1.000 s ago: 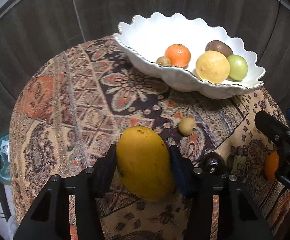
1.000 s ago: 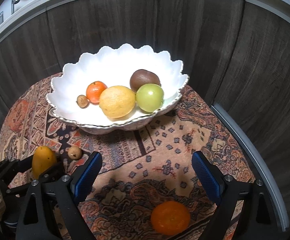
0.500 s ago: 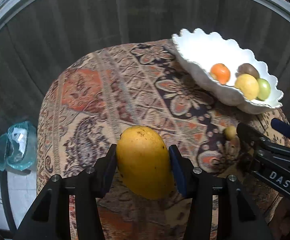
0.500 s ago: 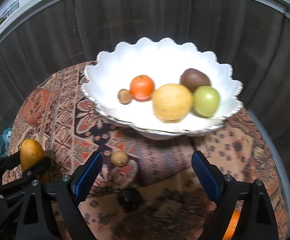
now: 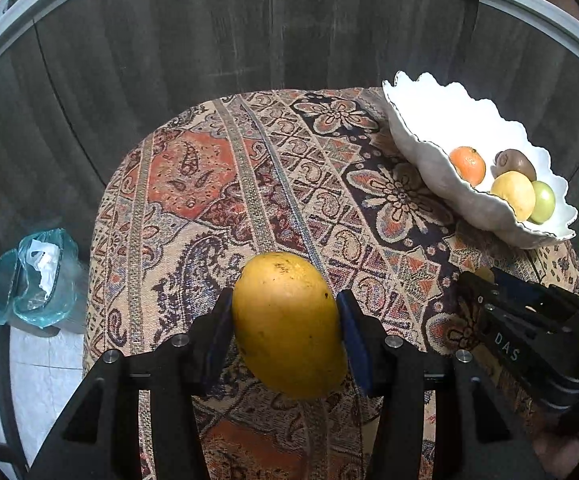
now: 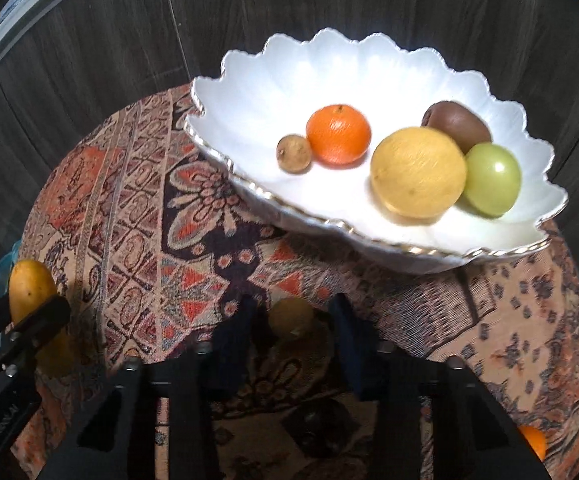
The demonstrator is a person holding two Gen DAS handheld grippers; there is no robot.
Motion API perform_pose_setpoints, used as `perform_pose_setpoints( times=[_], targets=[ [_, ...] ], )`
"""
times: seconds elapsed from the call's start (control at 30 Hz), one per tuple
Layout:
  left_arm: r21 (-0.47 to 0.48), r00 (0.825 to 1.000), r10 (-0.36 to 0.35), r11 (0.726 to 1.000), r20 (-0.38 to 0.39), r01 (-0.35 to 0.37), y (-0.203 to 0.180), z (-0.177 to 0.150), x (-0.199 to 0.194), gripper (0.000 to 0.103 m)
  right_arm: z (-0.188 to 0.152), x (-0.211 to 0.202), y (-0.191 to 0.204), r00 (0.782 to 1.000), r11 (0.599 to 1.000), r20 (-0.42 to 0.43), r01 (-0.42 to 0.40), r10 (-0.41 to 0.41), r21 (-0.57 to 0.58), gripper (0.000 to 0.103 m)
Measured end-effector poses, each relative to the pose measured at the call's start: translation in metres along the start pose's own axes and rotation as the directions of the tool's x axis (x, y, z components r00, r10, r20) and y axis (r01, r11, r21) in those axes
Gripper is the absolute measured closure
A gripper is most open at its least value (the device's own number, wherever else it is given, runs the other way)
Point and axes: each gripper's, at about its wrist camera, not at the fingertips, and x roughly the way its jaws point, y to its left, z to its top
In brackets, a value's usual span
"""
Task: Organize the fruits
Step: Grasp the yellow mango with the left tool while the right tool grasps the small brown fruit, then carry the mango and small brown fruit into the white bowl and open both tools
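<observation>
A yellow mango (image 5: pixel 289 328) is lifted over the patterned tablecloth (image 5: pixel 217 184), with my left gripper (image 5: pixel 285 300) shut on its sides. In the right wrist view the mango (image 6: pixel 29 288) and the left gripper (image 6: pixel 29 320) show at the left edge. My right gripper (image 6: pixel 293 320) is low over the cloth and its jaws are closing. A small yellowish round fruit (image 6: pixel 291 318) lies between the fingers, a thin gap on each side. The white scalloped bowl (image 6: pixel 249 188) holds a tangerine (image 6: pixel 337 134), a yellow citrus (image 6: pixel 417 172), a green fruit (image 6: pixel 491 180), a kiwi (image 6: pixel 457 124) and a small brown fruit (image 6: pixel 293 154).
A dark round fruit (image 6: pixel 317 420) lies on the cloth under the right gripper's body. An orange (image 6: pixel 533 440) sits near the table's right edge. A bin with a blue bag (image 5: pixel 29 276) stands on the floor beside the round table. Dark wood panelling closes the back.
The right gripper swung left from over the orange, came down around the small yellowish fruit, and its jaws narrowed. The left gripper carried the mango left, away from the bowl.
</observation>
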Motion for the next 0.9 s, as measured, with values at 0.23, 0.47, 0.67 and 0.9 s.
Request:
perform_pose_setpoints(
  times=[0.23, 0.47, 0.67, 0.9],
  targets=[
    [0.0, 1.0, 0.0, 1.0, -0.001, 0.0, 0.0, 0.0, -0.001, 0.053, 0.0, -0.002, -0.001, 1.0, 1.0, 0.004, -0.011, 0.011, -0.004, 0.079],
    [-0.004, 1.0, 0.0, 1.0, 0.015, 0.0, 0.001, 0.003, -0.01, 0.053, 0.003, -0.025, 0.001, 0.999, 1.0, 0.041, -0.015, 0.016, -0.013, 0.079],
    [0.0, 0.999, 0.001, 1.0, 0.036, -0.001, -0.003, 0.009, -0.021, 0.053, 0.007, -0.05, -0.001, 0.998, 1.0, 0.066, -0.02, 0.022, -0.021, 0.079],
    [0.016, 0.997, -0.015, 1.0, 0.073, 0.014, -0.014, 0.022, -0.039, 0.053, 0.016, -0.077, -0.005, 0.992, 1.0, 0.126, -0.018, 0.02, -0.02, 0.079]
  ],
)
